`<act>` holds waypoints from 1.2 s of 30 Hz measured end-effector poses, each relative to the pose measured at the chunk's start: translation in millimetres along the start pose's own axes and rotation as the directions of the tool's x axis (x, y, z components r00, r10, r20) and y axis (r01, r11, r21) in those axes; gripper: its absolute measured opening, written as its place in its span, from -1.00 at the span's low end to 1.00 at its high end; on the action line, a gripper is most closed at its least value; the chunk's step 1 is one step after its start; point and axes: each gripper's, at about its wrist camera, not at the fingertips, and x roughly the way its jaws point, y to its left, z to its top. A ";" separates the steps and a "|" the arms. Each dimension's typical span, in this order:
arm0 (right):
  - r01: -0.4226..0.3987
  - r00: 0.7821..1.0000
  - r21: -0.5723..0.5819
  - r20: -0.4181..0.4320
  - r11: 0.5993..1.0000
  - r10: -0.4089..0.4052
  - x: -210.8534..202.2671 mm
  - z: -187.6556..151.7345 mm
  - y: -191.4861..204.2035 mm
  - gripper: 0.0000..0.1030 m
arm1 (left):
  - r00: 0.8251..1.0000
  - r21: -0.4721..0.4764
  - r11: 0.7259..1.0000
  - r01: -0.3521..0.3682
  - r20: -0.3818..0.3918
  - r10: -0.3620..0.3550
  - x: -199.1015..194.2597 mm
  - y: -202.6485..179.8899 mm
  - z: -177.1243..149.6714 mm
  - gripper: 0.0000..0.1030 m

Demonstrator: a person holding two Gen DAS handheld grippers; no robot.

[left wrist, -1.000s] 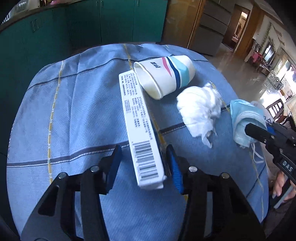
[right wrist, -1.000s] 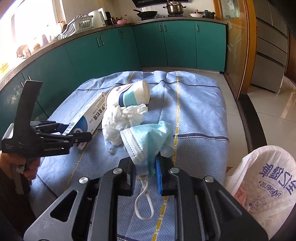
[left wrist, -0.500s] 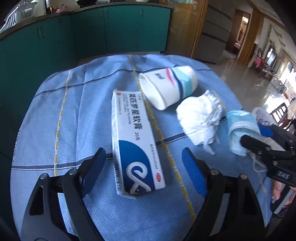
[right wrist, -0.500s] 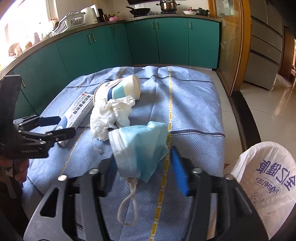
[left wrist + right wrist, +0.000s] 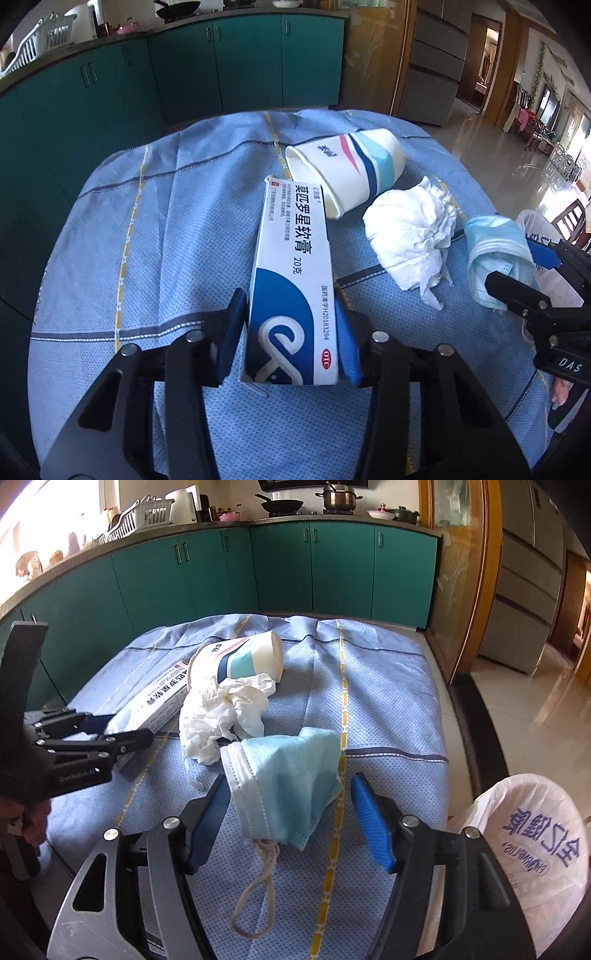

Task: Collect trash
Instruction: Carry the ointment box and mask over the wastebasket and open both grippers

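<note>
Left claw (image 5: 291, 332), low centre of its frame, is clamped on the near end of an ointment box (image 5: 291, 280), blue pads pressed to both long sides. The box face reads "莫匹罗星软膏 20克", with a red "OTC" oval by the near end and "H20183294" along its right edge. Its far end lies against the mouth of a tipped paper cup (image 5: 347, 166) with pink, navy and teal stripes.

Right of centre sits a crumpled white tissue (image 5: 410, 236). Further right, a blue face mask (image 5: 284, 782).

Right claw (image 5: 291, 816) is spread wide, pads either side of the mask without touching it; an ear loop (image 5: 258, 893) trails toward the frame's bottom.

Everything rests on a desk under blue cloth (image 5: 388, 686) with yellow lines. The cloth's right half is bare to its edge. Lower right, a white plastic bag (image 5: 524, 842) printed "PHARMPLUS" stands off the desk.
</note>
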 end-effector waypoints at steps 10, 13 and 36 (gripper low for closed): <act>-0.021 1.000 -0.042 0.013 0.999 0.021 -8.7 -3.2 6.1 -0.53 | 0.996 0.035 0.999 -0.006 0.093 0.003 -22.6 -13.3 -0.1 -0.12; -0.024 0.999 -0.050 0.044 0.998 0.026 -22.3 -4.8 6.3 -0.54 | 0.994 0.040 0.999 -0.012 0.108 0.007 -28.5 -16.6 0.7 -0.12; 0.175 0.932 0.277 0.263 0.945 -0.250 -154.0 -76.7 -119.2 -0.54 | 0.922 0.228 0.958 0.173 0.304 -0.238 -92.3 -122.7 -12.2 -0.13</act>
